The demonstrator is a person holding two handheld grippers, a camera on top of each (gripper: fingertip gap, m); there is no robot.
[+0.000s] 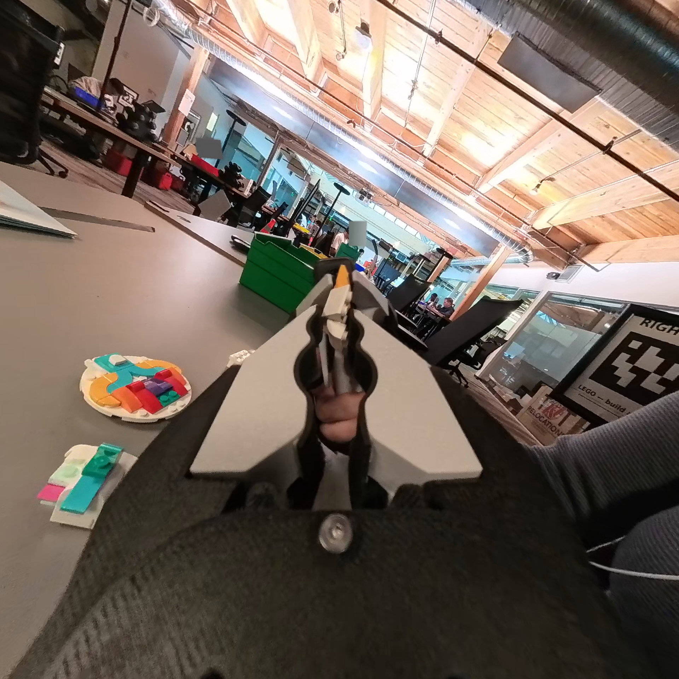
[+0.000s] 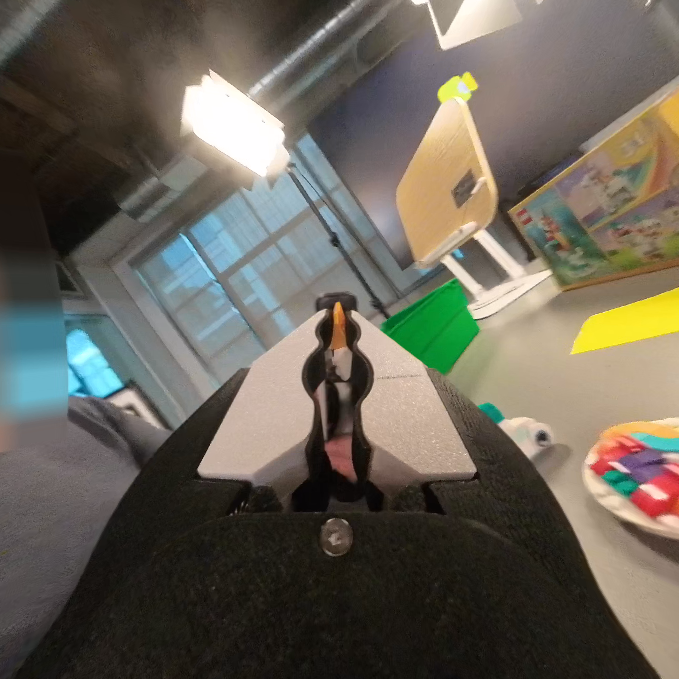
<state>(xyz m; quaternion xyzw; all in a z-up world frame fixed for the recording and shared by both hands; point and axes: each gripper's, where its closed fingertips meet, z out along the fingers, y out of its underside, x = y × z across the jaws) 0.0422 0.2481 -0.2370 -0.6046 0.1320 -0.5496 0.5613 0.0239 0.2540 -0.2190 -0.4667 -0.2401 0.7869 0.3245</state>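
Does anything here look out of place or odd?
Only one thing: both the left tool and right tool are raised off the grey table, pinching one small white-and-orange brick piece between them.

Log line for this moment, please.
left tongs: shut on white-and-orange brick piece | right tongs: shut on same piece | round brick plate: on grey table

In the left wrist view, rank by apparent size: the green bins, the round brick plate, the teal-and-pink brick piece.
1. Green bins, though farthest away.
2. Round brick plate.
3. Teal-and-pink brick piece, nearest the camera, so truly smallest.
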